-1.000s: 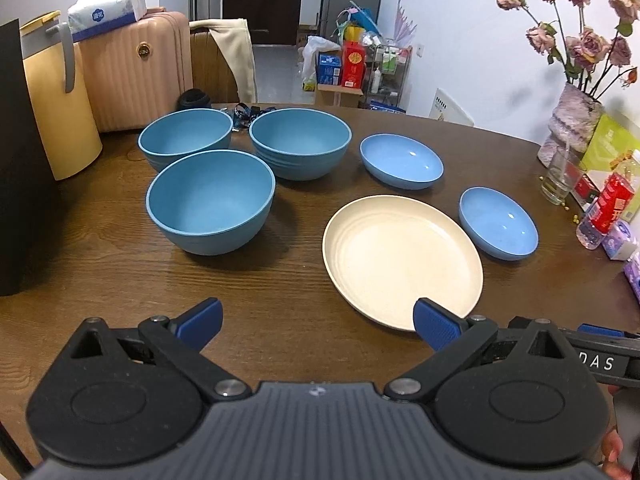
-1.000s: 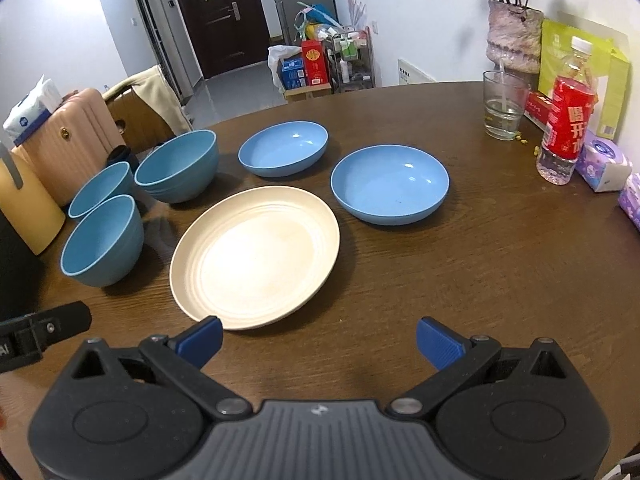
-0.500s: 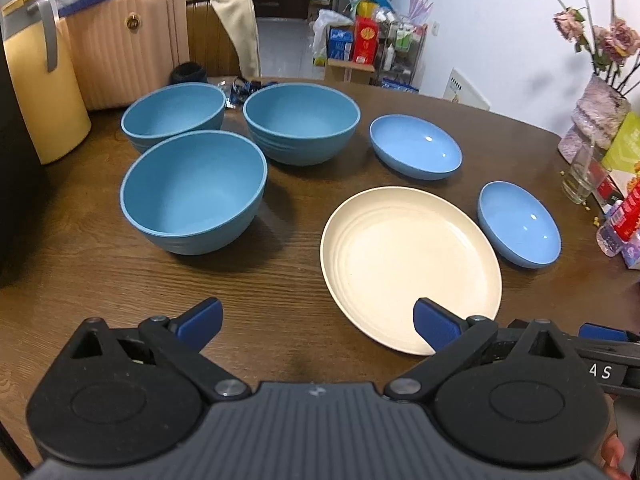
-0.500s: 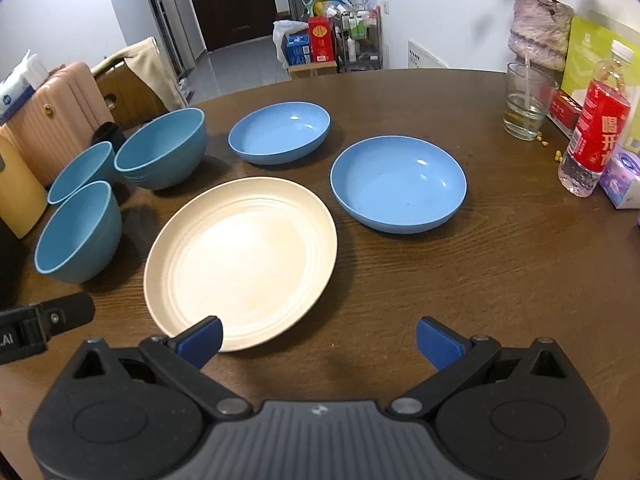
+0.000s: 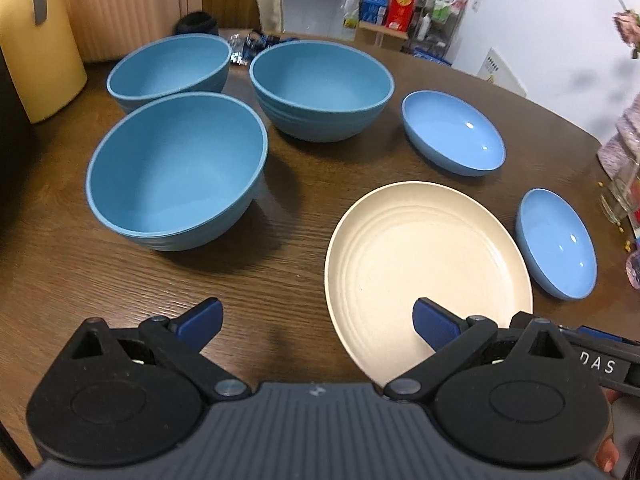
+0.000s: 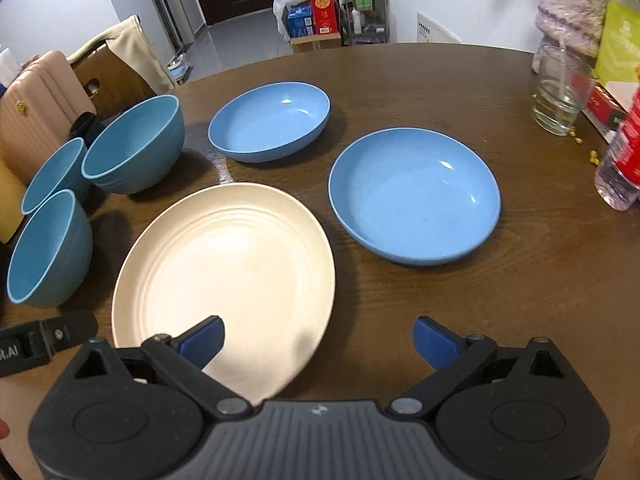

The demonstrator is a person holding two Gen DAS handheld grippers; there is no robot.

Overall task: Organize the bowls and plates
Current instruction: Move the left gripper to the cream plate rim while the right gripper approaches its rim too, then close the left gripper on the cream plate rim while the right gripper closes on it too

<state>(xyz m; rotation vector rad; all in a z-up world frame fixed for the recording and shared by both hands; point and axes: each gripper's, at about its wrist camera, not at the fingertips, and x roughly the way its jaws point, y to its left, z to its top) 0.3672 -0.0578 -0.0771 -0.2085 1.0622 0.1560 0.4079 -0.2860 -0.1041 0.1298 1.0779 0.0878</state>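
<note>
Left wrist view: both grippers have dropped closer to the desk (image 5: 280,280) since a moment ago, and the cream plate (image 5: 424,264) now fills more of the view. The left gripper (image 5: 316,316) hangs released and empty. The right gripper (image 6: 318,338) is starting to close, nothing between its fingers yet, one fingertip (image 6: 202,340) over the plate's near rim. Nothing is stacked yet; a grasp looks imminent.
</note>
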